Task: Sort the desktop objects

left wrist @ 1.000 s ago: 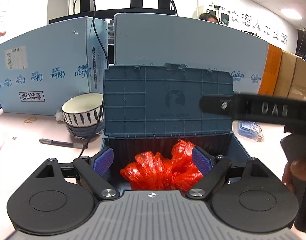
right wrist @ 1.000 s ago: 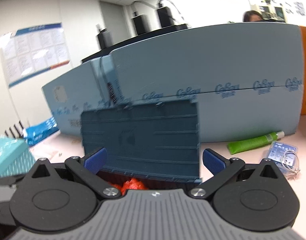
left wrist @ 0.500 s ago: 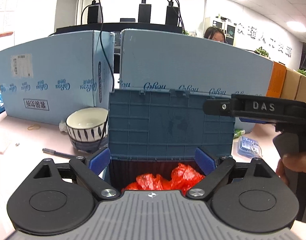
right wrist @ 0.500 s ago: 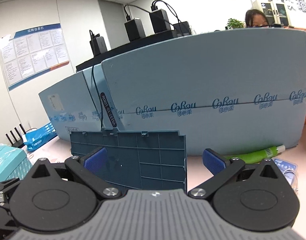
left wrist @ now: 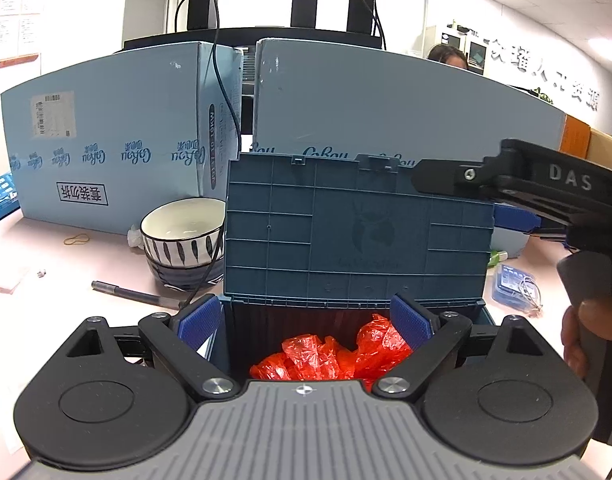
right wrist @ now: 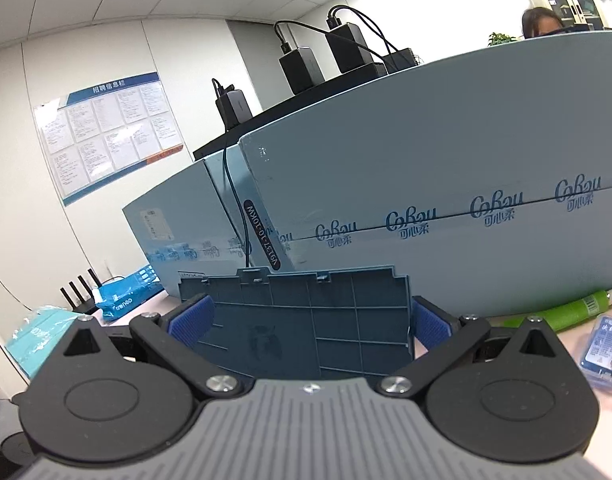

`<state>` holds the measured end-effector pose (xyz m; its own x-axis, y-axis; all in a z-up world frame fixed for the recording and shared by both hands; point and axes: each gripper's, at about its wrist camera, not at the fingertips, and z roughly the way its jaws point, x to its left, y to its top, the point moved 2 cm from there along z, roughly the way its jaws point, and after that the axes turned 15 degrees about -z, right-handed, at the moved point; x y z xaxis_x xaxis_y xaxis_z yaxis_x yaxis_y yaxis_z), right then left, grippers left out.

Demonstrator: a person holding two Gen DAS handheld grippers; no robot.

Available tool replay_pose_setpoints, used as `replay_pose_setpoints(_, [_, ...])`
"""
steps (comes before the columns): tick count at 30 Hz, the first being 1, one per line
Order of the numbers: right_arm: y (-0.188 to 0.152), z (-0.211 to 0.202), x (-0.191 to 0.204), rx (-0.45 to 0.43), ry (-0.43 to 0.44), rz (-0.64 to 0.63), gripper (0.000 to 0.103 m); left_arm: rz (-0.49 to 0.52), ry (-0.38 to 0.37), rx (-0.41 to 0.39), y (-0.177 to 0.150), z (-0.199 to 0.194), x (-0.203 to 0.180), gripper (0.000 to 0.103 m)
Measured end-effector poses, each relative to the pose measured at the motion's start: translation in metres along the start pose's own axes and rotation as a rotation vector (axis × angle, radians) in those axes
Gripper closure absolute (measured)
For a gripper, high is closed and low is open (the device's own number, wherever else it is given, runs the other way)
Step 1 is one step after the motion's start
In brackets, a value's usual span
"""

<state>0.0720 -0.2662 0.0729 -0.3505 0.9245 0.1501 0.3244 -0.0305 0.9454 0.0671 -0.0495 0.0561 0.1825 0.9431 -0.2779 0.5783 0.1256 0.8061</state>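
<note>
Blue box (left wrist: 481, 312) (lid (left wrist: 353, 232) upright) — red bag (left wrist: 337, 356) inside.

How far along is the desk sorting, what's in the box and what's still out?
Done: the red plastic bag lies inside the open storage box, its lid upright. In hand: nothing; the left claw is open and empty above the box. Left: pen, stacked bowls, rubber band, green tube and blue packet remain on the desk.

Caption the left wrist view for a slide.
Open left gripper over blue box, lid up, red bag inside.
</note>
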Motion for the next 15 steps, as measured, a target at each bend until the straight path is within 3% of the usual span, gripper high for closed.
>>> replay_pose_setpoints(8, [-0.006,-0.007,0.001,-0.009,0.012,0.053,0.0,0.011,-0.006,-0.003,-0.001,0.006,-0.006,0.012])
replay_pose_setpoints(15, [-0.005,-0.008,0.003,-0.007,0.008,0.059,0.0,0.052,-0.044,-0.068,0.012,0.009,-0.027,0.012])
